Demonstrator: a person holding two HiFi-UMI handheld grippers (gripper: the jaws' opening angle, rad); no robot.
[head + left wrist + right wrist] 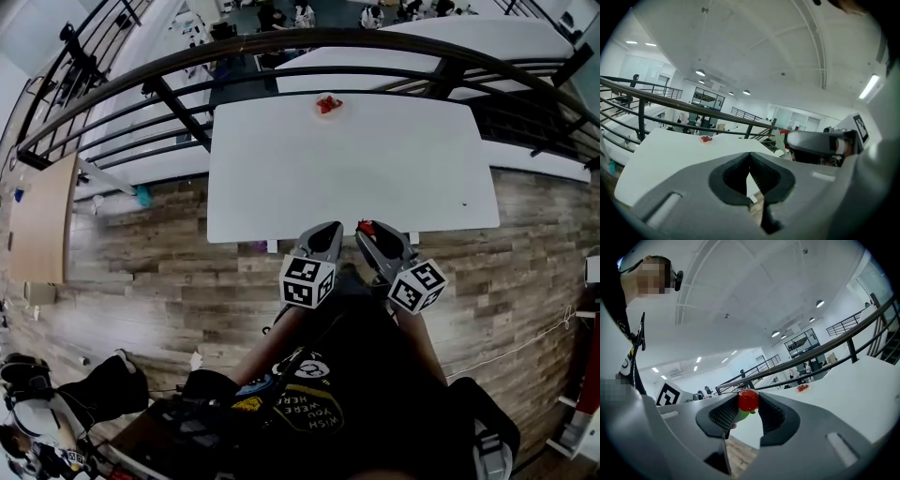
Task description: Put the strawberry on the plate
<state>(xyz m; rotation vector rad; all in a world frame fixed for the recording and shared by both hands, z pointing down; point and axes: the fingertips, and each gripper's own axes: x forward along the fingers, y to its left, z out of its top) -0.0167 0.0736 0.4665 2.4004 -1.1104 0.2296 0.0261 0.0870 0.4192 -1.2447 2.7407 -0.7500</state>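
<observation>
A red strawberry (748, 400) with green leaves sits pinched between the tips of my right gripper (748, 401), which is shut on it. In the head view that gripper (367, 231) hovers over the near edge of the white table (375, 169), the strawberry (367, 227) at its tip. My left gripper (329, 229) is beside it, shut with nothing between its tips (750, 154). A small plate (328, 106) holding red fruit stands at the table's far edge, also visible as the plate (707, 138) in the left gripper view and the plate (803, 388) in the right gripper view.
A black metal railing (281, 42) curves just behind the table's far side. Wood-plank floor (141, 253) surrounds the table. A dark bag (103, 389) lies on the floor at lower left. More white tables (450, 42) stand beyond the railing.
</observation>
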